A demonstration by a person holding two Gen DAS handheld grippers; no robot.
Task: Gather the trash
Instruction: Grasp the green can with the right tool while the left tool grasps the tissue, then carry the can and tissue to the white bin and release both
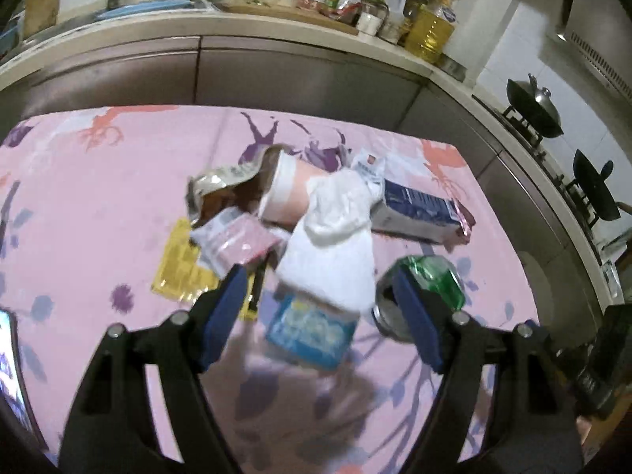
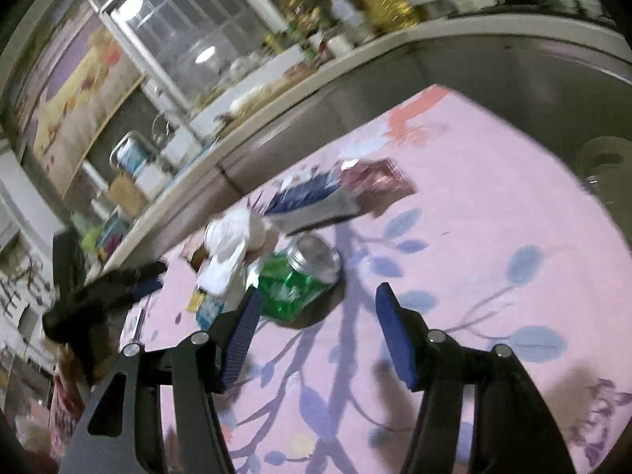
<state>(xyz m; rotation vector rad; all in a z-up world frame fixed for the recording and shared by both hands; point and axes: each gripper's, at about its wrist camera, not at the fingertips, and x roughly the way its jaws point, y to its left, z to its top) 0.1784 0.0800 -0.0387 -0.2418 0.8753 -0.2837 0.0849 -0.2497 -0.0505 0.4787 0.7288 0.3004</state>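
Observation:
A heap of trash lies on the pink flowered cloth [image 1: 98, 205]: a pink paper cup [image 1: 288, 193] on its side, white crumpled tissue [image 1: 335, 245], a blue and white carton [image 1: 418, 205], a torn foil wrapper [image 1: 221, 185], a pink packet [image 1: 237, 241], a yellow packet [image 1: 177, 268], a blue packet [image 1: 312, 328] and a green can [image 1: 430, 280]. My left gripper [image 1: 320, 296] hangs open above the near side of the heap, nothing between its blue pads. In the right wrist view the green can [image 2: 300, 280] lies just ahead of my right gripper [image 2: 316, 296], which is open and empty.
A kitchen counter [image 1: 276, 27] with bottles, an oil jug [image 1: 430, 31] and a cutting board runs behind the cloth. Woks [image 1: 537, 106] sit on a stove at the right. A phone [image 1: 12, 375] lies at the cloth's left edge. The left gripper's arm [image 2: 110, 288] shows at the left.

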